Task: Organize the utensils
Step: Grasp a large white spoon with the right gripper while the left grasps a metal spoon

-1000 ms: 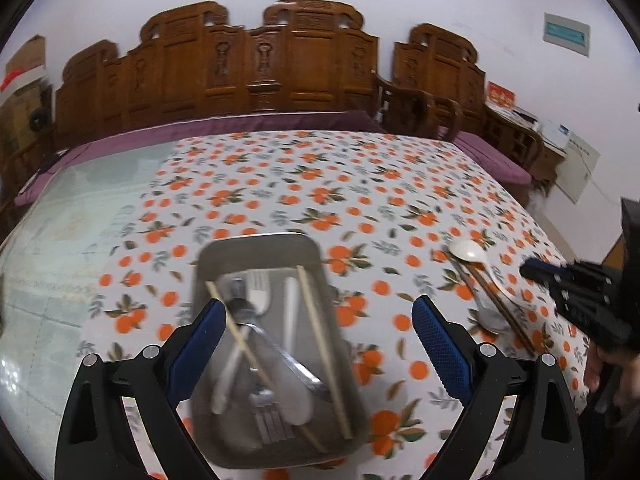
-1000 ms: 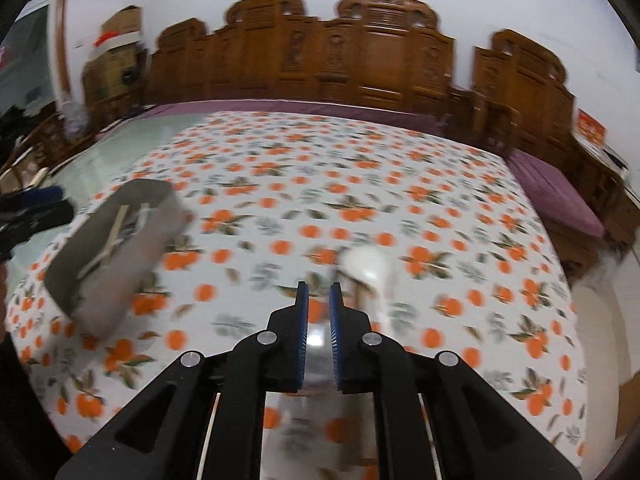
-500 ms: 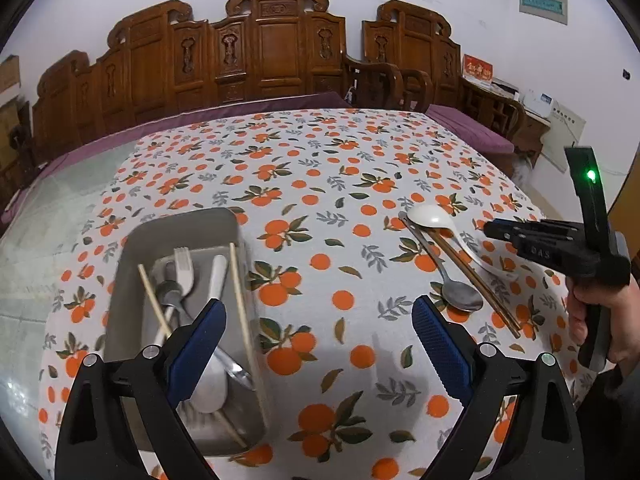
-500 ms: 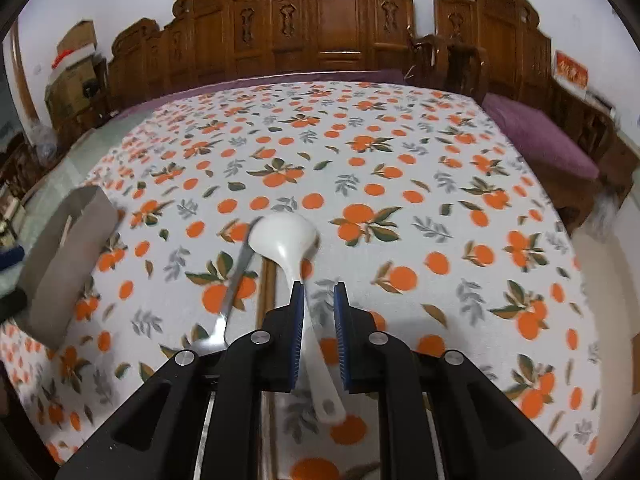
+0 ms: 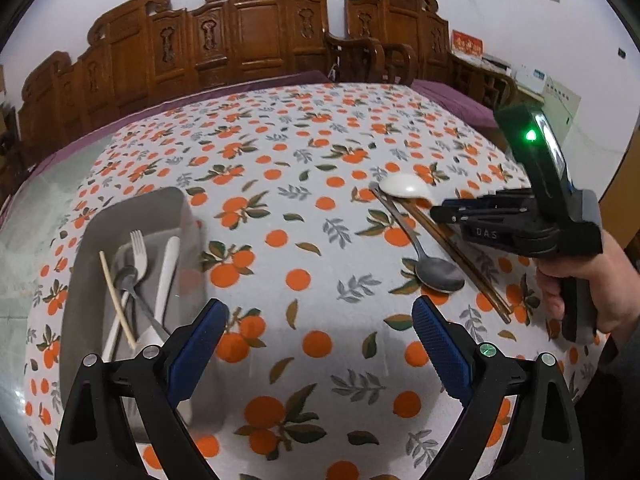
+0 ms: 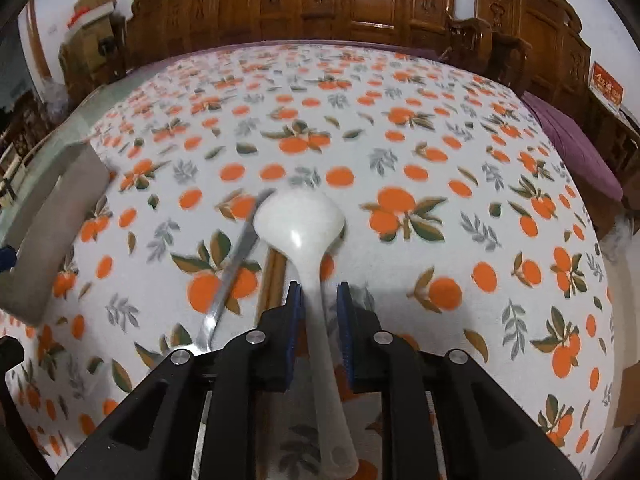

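Left wrist view, right hand-held gripper [image 5: 438, 213] marked "DAS"

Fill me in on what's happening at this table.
A person is sorting utensils with a pair of tongs in each hand. The right tongs hang over the white spoon, straddling its handle with the pads not pressing on it. Beside it on the orange-print tablecloth lie a metal spoon and brown chopsticks. The left tongs are wide open and empty, next to the metal tray that already holds a fork and other pieces.
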Motion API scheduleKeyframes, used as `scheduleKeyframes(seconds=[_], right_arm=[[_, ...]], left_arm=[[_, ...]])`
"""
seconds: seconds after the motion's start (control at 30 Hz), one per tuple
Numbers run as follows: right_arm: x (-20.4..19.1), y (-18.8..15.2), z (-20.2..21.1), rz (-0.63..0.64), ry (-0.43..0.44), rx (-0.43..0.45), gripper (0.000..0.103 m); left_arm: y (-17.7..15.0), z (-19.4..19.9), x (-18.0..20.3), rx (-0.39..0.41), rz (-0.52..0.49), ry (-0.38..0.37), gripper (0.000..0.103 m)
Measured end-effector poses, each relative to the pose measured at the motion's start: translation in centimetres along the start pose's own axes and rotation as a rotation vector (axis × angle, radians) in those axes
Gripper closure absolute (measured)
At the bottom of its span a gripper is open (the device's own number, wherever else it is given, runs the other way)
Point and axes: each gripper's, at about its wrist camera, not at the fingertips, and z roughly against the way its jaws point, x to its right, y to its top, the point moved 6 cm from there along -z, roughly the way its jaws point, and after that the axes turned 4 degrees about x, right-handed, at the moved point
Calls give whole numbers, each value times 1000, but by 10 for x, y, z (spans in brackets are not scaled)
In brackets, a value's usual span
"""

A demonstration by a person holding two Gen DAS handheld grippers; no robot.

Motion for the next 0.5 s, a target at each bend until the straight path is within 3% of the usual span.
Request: scheduleKeyframes(seconds=[0.07, 0.5], right_arm=[[2, -2, 1, 6, 0, -9, 92], [38, -11, 15, -62, -8, -1, 92]], left_arm=[[-2, -3, 7, -14, -3, -4, 13], [11, -43, 56, -79, -3, -28, 13]])
